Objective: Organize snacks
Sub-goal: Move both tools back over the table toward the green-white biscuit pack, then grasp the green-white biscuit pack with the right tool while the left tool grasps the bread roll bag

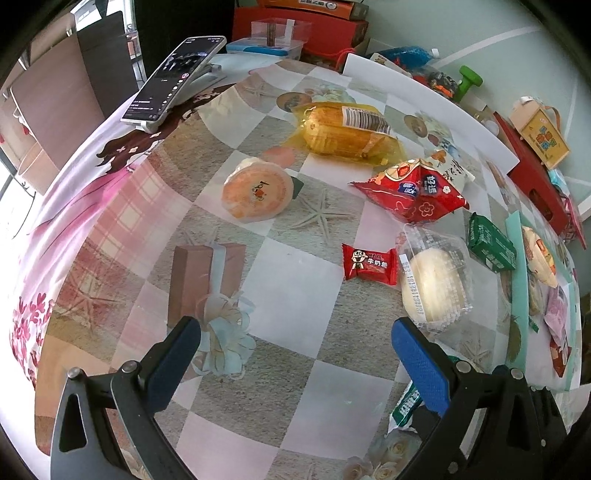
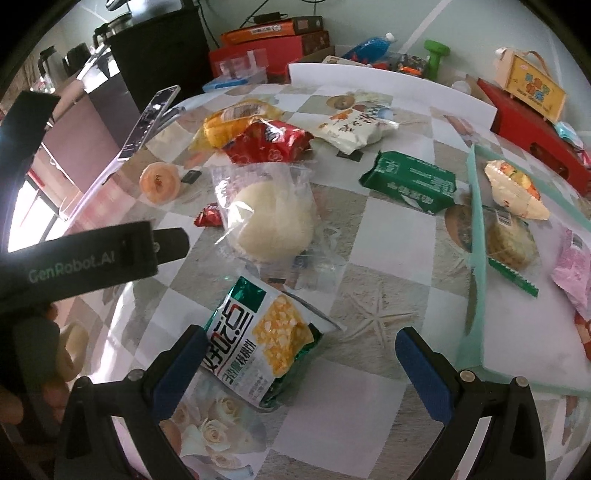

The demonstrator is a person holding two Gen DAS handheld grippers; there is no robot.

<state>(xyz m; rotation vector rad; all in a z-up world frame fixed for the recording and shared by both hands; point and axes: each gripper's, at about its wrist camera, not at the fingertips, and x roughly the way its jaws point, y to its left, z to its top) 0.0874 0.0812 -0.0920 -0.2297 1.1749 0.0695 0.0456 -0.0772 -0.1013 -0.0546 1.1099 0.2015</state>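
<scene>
Snacks lie scattered on a patterned tablecloth. My right gripper [image 2: 301, 343] is open, low over the table, with a green-and-white corn snack pack [image 2: 266, 339] lying between its fingers, closer to the left one. Beyond it sit a wrapped white bun [image 2: 273, 221], a green pack [image 2: 410, 181], a red bag [image 2: 266, 144] and a white bag [image 2: 354, 125]. A teal tray [image 2: 476, 221] on the right holds several snacks. My left gripper [image 1: 295, 336] is open and holds nothing. Ahead of it are a small red candy [image 1: 369, 264], the bun [image 1: 436, 280], an orange jelly cup [image 1: 255, 188] and a yellow corn pack [image 1: 347, 129].
A phone on a stand [image 1: 173, 77] leans at the table's far left. Red boxes [image 1: 299, 26], a white board [image 1: 424, 92], a green dumbbell [image 1: 469, 79] and a yellow carton [image 1: 541, 134] line the back and right. A hand holds the left gripper's black housing [image 2: 92, 254].
</scene>
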